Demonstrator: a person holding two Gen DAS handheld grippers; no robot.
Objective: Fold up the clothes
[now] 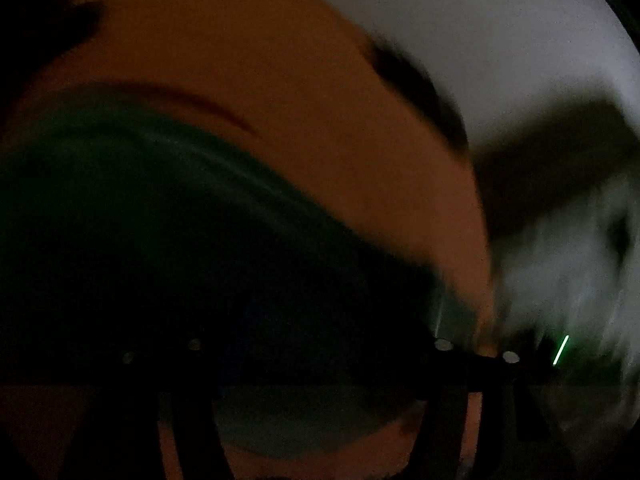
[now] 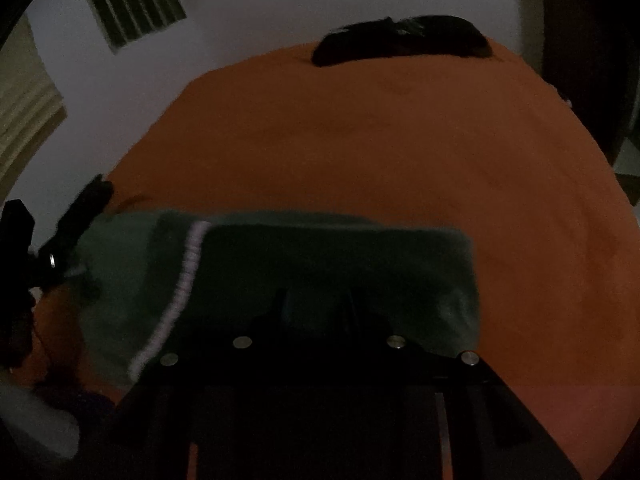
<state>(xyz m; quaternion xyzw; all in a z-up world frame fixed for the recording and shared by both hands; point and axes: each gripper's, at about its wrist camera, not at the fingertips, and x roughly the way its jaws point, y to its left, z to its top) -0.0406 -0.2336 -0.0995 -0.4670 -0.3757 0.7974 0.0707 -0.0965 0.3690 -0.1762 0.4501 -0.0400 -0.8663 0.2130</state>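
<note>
One dark green garment (image 2: 320,264) lies folded on the orange bed sheet (image 2: 360,140), filling the lower middle of the right wrist view; one white trim stripe (image 2: 180,288) runs down its left part. One black garment (image 2: 400,42) sits at the far edge of the bed, upper right of that frame. One barred window (image 2: 132,0) shows in the upper left wall.

Two tools are counted. The right hand-held gripper (image 2: 316,304) has its two dark fingers set over the green cloth with a narrow gap; whether they pinch the cloth cannot be told in the dim light. The left hand-held gripper (image 2: 80,216) appears at the left edge, at the garment's left end; its own view is blurred, and its jaws' state cannot be told.
</note>
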